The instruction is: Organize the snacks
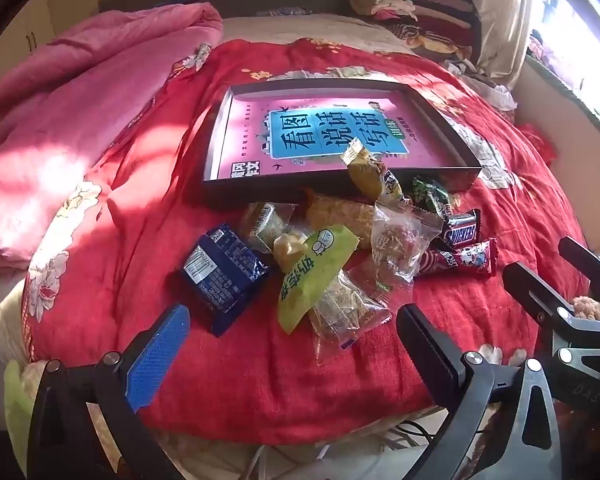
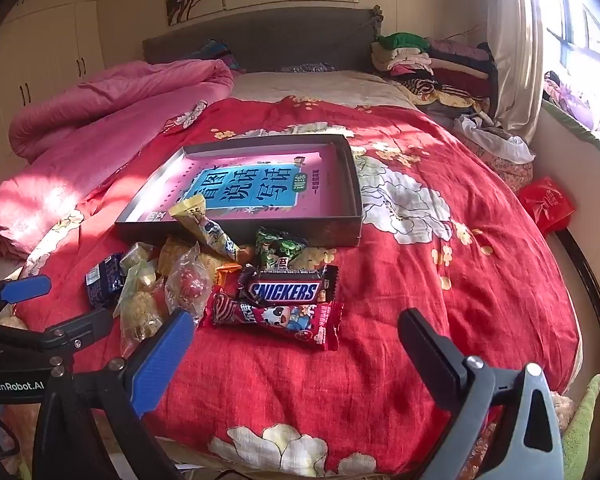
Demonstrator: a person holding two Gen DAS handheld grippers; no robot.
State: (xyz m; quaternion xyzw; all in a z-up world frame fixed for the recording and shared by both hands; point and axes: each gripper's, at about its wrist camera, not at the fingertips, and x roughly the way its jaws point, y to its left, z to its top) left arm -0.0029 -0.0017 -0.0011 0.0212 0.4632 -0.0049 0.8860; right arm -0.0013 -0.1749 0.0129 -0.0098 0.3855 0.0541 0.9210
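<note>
Right wrist view shows your right gripper (image 2: 296,338) and left gripper (image 1: 292,332) both wide, empty, above the snacks (image 2: 220,276) beside the tray (image 2: 356,196).

You see coarse, matt woven cloth on the red bedspread (image 2: 420,288), glossy plastic film on the Snickers bar (image 2: 286,290), crinkly clear plastic on the bag (image 1: 400,240) at its 9 o'clock, and a matt cardboard tray (image 2: 350,184).

Harsh window (image 2: 580,40) sunlight, overexposed glare, dappled shadows, fisheye-warped edges.
</note>
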